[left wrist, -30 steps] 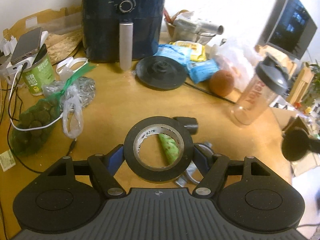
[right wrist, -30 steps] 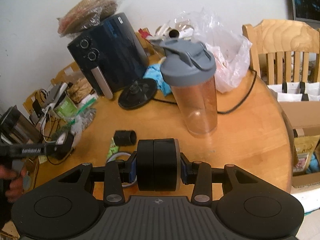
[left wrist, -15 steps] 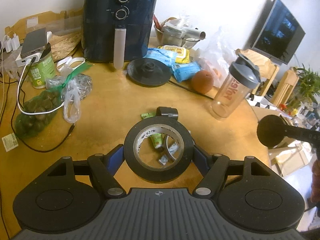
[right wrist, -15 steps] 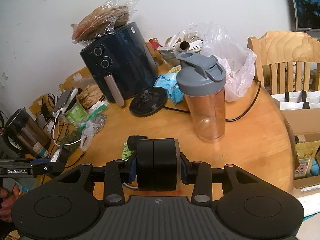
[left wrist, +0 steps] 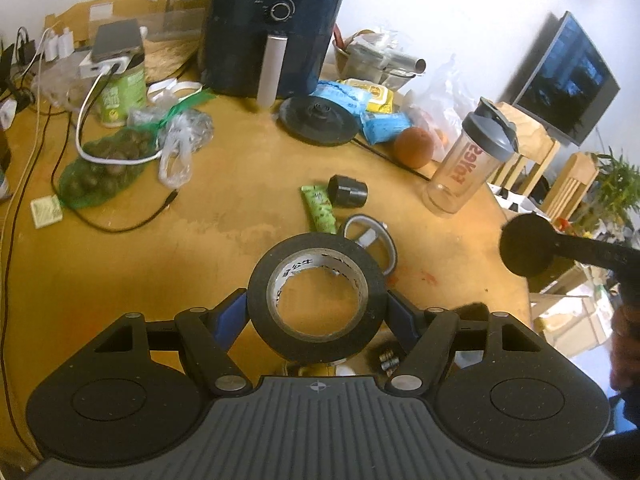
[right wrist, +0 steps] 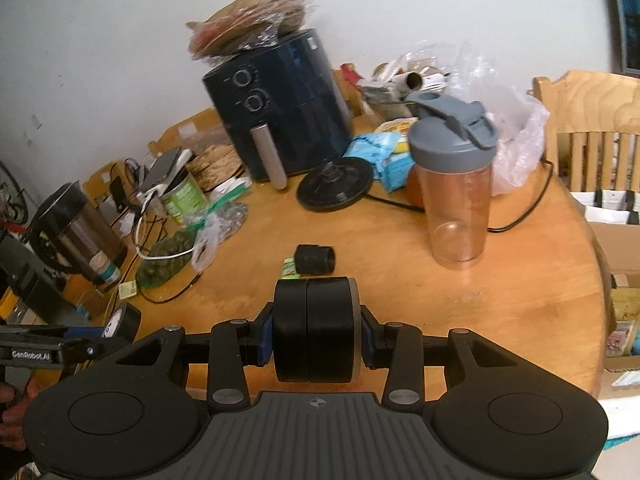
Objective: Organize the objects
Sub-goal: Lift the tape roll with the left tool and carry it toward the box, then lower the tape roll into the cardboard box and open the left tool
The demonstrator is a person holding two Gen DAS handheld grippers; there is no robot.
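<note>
My left gripper (left wrist: pixel 318 308) is shut on a black tape roll (left wrist: pixel 318 298), held face-on above the round wooden table (left wrist: pixel 224 216). My right gripper (right wrist: pixel 316 340) is shut on two black tape rolls (right wrist: pixel 316 330) stacked side by side, held edge-on above the table's near side. On the table lie a small black cap (left wrist: pixel 347 191), a green packet (left wrist: pixel 319 208) and a grey ring-shaped item (left wrist: pixel 370 236). The cap (right wrist: pixel 315 259) and packet (right wrist: pixel 291 269) also show in the right wrist view. The left gripper appears at the left edge there (right wrist: pixel 116 326).
A dark air fryer (left wrist: pixel 276 28) stands at the back, a black round lid (left wrist: pixel 318 120) before it. A clear shaker bottle (left wrist: pixel 470 162), an orange (left wrist: pixel 414 147), snack packs (left wrist: pixel 352 98), a green net bag (left wrist: pixel 100 164), cables and a green can (left wrist: pixel 120 92) crowd the table. A wooden chair (right wrist: pixel 592 128) is right.
Both grippers have pulled back and risen from the table, still holding their tape rolls. More of the table shows, and the cap, packet and ring now lie ahead of the left gripper.
</note>
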